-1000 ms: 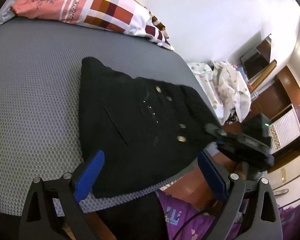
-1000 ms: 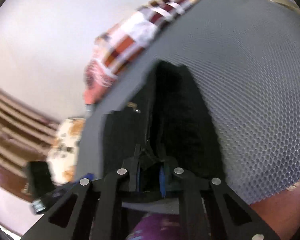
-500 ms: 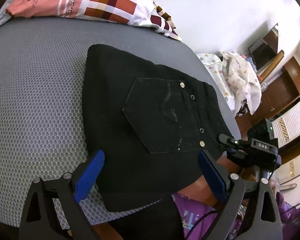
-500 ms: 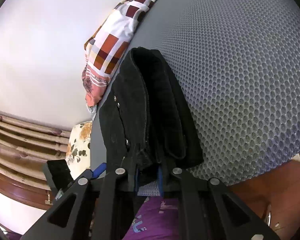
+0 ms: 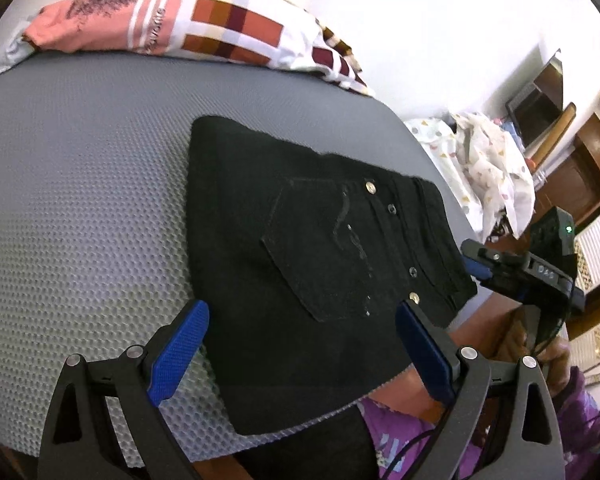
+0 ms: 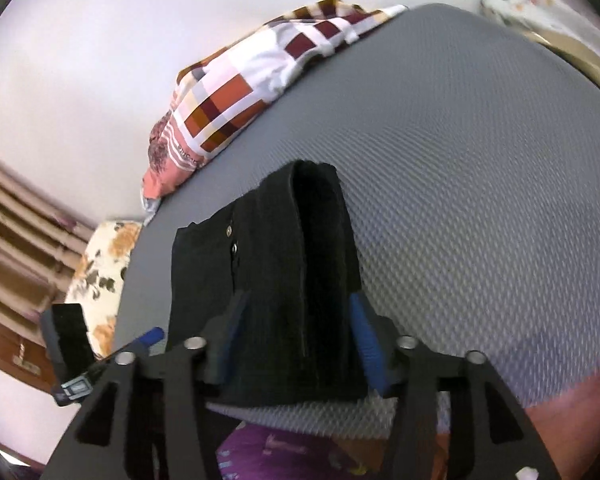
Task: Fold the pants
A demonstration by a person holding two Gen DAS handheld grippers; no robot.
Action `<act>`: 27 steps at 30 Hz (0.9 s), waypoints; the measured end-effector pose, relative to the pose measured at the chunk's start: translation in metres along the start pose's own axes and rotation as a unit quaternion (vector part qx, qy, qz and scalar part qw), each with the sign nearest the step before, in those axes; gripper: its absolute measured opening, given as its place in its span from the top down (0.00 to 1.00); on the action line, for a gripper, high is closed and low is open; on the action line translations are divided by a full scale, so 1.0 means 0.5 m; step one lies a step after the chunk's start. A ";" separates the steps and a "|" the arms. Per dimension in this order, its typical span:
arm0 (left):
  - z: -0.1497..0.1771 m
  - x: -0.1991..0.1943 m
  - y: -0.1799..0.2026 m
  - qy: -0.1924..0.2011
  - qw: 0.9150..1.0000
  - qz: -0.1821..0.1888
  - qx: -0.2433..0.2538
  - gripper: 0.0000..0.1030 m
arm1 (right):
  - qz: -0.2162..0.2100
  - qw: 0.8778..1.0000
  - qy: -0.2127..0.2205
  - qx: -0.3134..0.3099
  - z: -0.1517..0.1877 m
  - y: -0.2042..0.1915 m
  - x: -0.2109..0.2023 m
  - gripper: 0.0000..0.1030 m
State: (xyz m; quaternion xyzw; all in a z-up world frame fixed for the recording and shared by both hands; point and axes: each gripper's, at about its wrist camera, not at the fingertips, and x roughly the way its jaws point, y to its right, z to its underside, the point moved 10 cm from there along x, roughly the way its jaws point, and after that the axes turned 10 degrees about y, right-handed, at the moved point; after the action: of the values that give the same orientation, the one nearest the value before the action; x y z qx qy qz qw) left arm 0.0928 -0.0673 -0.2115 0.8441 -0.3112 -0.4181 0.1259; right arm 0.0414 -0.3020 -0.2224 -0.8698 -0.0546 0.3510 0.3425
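Note:
Black pants point(image 5: 323, 248) lie folded flat on the grey mesh mattress point(image 5: 80, 200), back pocket and rivets facing up. My left gripper point(image 5: 301, 312) hovers open over their near edge, and its blue pads touch nothing. In the right wrist view the folded stack of pants point(image 6: 292, 248) runs away from me. My right gripper point(image 6: 296, 304) straddles its near end. Its jaws are opening, with the cloth between the pads and no pinch on it. From the left wrist view, the right gripper point(image 5: 475, 264) sits just off the waistband side.
A checked pillow point(image 5: 220, 28) lies at the mattress head. White patterned bedding point(image 5: 483, 160) and wooden furniture point(image 5: 571, 184) stand past the right edge. A floral cushion point(image 6: 104, 264) sits off the other side. The person's purple clothing point(image 5: 399, 440) is below the near edge.
The right gripper was shut on the pants' edge and has now spread its jaws. The folded-over layer has settled flat with the pocket up. The left gripper stayed open and barely moved.

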 end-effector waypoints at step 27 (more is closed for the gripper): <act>0.014 0.078 -0.033 -0.044 0.998 0.051 -0.001 0.09 | 0.107 0.980 -0.066 -0.157 0.014 0.008 0.113 0.33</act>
State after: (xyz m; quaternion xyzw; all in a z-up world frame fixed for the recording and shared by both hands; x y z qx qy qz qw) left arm 0.1117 -0.0786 -0.2480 0.8076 -0.3592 -0.4481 0.1339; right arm 0.0785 -0.2822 -0.2612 -0.8886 -0.0380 0.4291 0.1574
